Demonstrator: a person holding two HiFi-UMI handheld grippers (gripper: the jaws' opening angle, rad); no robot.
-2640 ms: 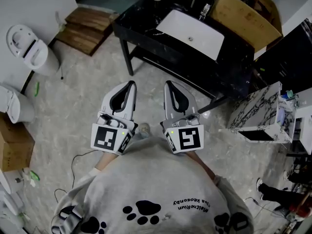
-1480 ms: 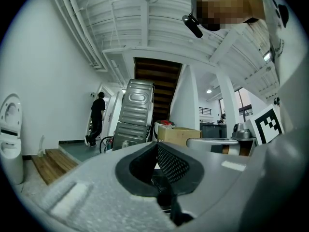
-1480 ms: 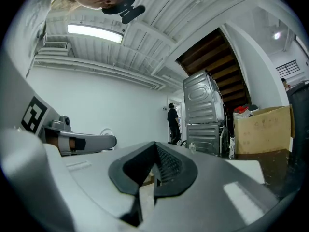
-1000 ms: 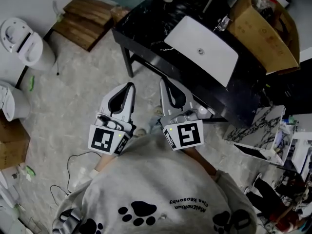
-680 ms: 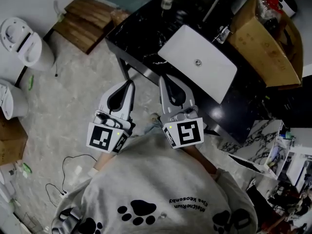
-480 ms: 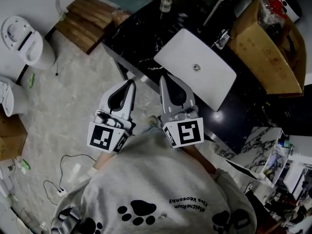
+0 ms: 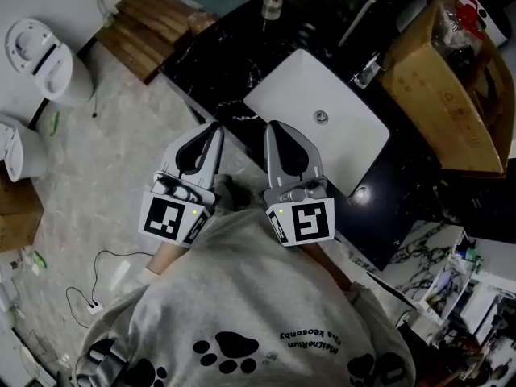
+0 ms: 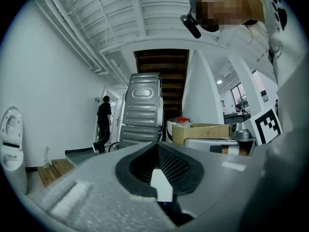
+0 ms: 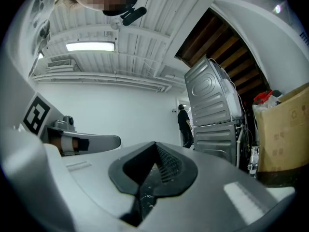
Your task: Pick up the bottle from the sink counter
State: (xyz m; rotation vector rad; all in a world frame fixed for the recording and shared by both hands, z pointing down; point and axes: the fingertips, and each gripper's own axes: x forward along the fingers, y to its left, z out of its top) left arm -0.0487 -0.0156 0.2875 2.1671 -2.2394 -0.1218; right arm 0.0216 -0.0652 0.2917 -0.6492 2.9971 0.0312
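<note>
A small pale-capped bottle (image 7: 272,6) stands at the far left corner of the black marble sink counter (image 7: 218,71), left of the white basin (image 7: 318,119). In the head view my left gripper (image 7: 214,128) and right gripper (image 7: 274,126) are held side by side, both shut and empty, tips at the counter's near edge. The bottle is well beyond them. In the left gripper view the left gripper (image 8: 157,144) has its jaws closed with nothing between them. The right gripper (image 9: 154,144) shows the same in its own view. The bottle cannot be made out in either gripper view.
A chrome faucet (image 7: 367,64) sits behind the basin. A large cardboard box (image 7: 435,95) lies on the counter's right end. White toilets (image 7: 40,55) and wooden steps (image 7: 149,27) are on the left, a cable (image 7: 105,268) on the floor. A person (image 8: 102,124) stands far off.
The counter and basin have come nearer in the head view: both grippers have moved forward together, from over the floor to the counter's near edge. Both have stayed shut.
</note>
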